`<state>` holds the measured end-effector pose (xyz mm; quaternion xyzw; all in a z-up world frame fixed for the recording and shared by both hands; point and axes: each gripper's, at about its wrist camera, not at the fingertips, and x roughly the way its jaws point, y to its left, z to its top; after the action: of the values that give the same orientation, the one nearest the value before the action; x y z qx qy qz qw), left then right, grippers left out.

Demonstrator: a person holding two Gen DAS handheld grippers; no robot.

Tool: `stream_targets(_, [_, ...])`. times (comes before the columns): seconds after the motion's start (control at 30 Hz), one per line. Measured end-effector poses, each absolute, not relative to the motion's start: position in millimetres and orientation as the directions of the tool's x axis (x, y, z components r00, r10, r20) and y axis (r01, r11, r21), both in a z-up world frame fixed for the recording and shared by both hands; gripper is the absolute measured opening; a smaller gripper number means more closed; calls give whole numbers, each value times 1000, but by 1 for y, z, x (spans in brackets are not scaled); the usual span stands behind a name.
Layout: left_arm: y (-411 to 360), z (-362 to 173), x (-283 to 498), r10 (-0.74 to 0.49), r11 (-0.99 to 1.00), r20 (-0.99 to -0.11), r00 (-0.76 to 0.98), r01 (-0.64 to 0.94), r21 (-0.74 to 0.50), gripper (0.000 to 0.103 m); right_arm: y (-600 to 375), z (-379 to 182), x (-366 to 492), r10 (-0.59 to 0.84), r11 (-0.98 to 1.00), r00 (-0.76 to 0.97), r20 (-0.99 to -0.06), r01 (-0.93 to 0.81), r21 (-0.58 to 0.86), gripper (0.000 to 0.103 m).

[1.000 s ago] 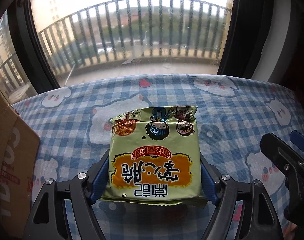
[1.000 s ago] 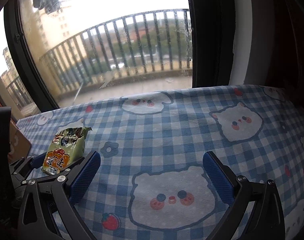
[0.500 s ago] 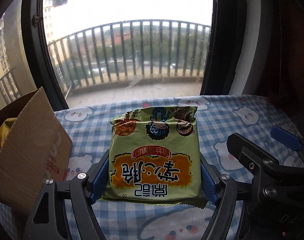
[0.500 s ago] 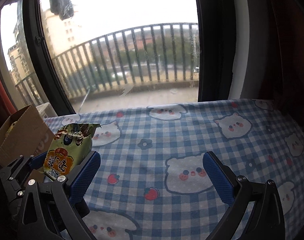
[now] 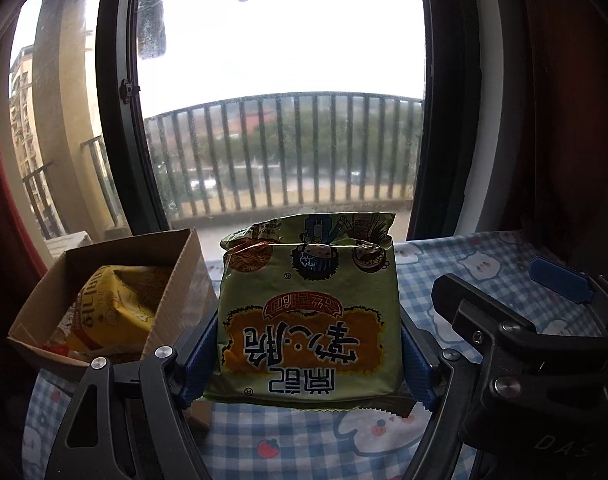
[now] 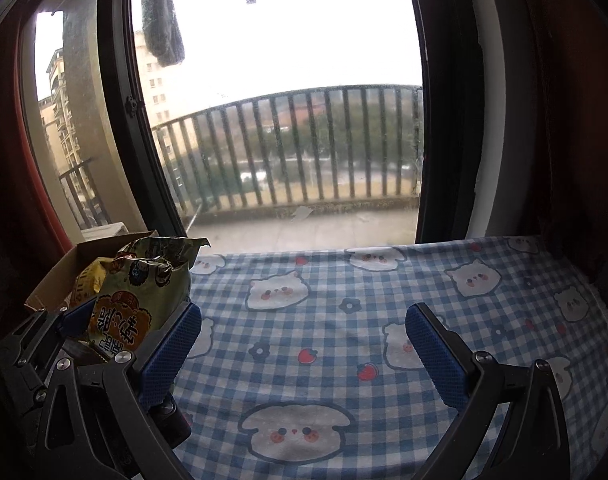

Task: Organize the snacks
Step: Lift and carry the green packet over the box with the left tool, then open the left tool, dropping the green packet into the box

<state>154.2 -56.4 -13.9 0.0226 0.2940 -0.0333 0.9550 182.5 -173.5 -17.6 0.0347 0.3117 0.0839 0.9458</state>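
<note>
With the left claw (image 5: 304, 354) clamping the green noodle packet (image 5: 310, 312) above the tabletop (image 6: 344, 320) and the right claw (image 6: 300, 346) gaping empty, it is probably heading for the cardboard box (image 5: 36, 320), best released low inside.

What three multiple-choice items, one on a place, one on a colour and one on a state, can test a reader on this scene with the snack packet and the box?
1. Where is the cardboard box relative to the green noodle packet in the left wrist view?
A. To its left
B. To its right
C. Under it

2. What colour is the packet lying inside the box?
A. Red
B. Yellow
C. Blue

3. What is the state of the right gripper?
A. Shut on a packet
B. Shut, empty
C. Open, empty

Answers: 1 A, the box stands left of the packet held by the left gripper. 2 B, yellow wrapping shows in the box. 3 C, only the checked tablecloth shows between its blue pads.
</note>
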Motion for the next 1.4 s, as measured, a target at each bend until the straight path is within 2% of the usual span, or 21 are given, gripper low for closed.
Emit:
stream_targets(0.33, [10,5,138,24,1000,-517,856,-17,18,79,-100,10,171,252,967,810,-529,-234,101,103])
stream_targets(0.63, [81,9,142,98,994,-505,857,-106,13,80,-34,13,181,316,945,800,-510,-311,98,103])
stream_targets(1.0, [132,-22,178,162,983,-573,804,-181,23,80,33,-10,205,324,936,772,-547,-345,68,103])
stream_targets(1.27, [130,-41,207,92,992,-635,767,-128,-11,80,32,-33,223,268,955,759,-593,-292,58,103])
stream_targets(1.4, [128,-52,224,61,995,-671,739,-101,-22,85,25,-43,232,217,970,750,-626,-237,53,103])
